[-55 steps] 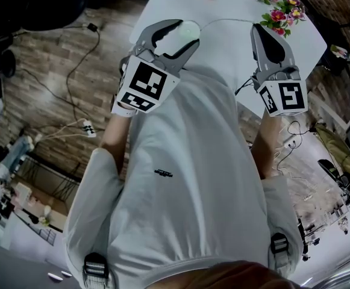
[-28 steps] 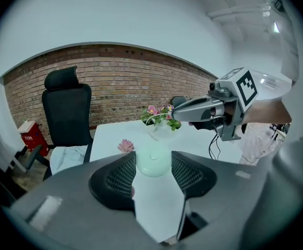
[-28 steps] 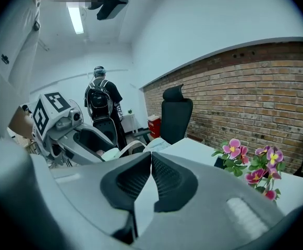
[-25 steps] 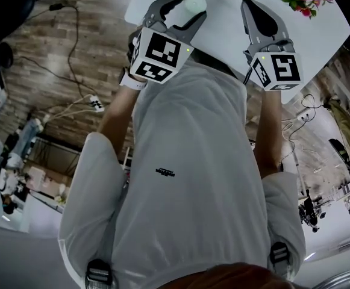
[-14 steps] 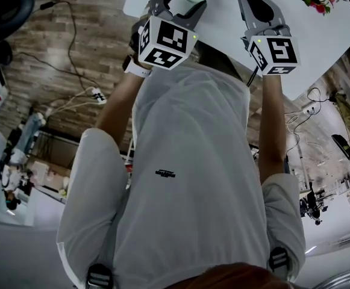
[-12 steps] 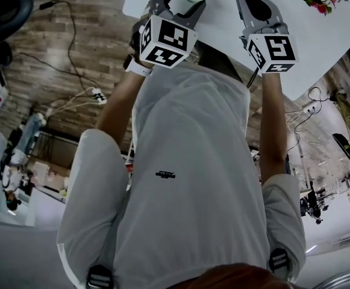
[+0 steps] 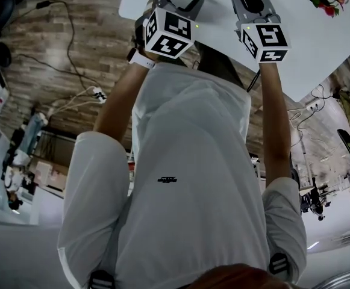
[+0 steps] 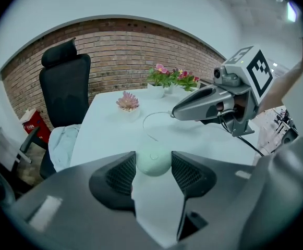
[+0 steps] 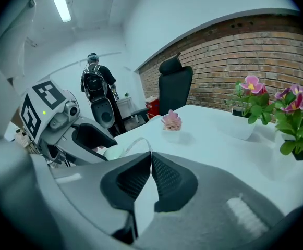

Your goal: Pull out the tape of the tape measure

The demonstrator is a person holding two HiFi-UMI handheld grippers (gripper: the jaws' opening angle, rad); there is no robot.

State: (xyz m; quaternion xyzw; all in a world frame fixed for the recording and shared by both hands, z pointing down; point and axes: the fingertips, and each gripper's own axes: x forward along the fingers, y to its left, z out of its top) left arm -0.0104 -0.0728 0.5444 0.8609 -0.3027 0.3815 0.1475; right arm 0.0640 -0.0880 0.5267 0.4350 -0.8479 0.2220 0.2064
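Holding: left gripper (image 8: 153, 166) jaws grasp tape measure (image 8: 153, 159) | right gripper (image 9: 150, 158) jaws clenched on tape (image 9: 136, 139) | both farther forward

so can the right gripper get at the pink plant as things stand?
Likely not yet. The table between the right gripper and plant looks free, but its fingers are shut on the tape running to the tape measure in the left gripper.

A red-brick wall (image 8: 130, 40) curves across the top of the left gripper view, behind a white surface (image 8: 104, 134). A black office chair (image 8: 65, 85) stands at the surface's left end, and potted pink flowers (image 8: 172, 78) sit near its far edge. Wood-plank floor (image 7: 105, 47) with loose cables (image 7: 70, 29) fills the head view's upper left. A strip light (image 9: 61, 4) glows overhead.
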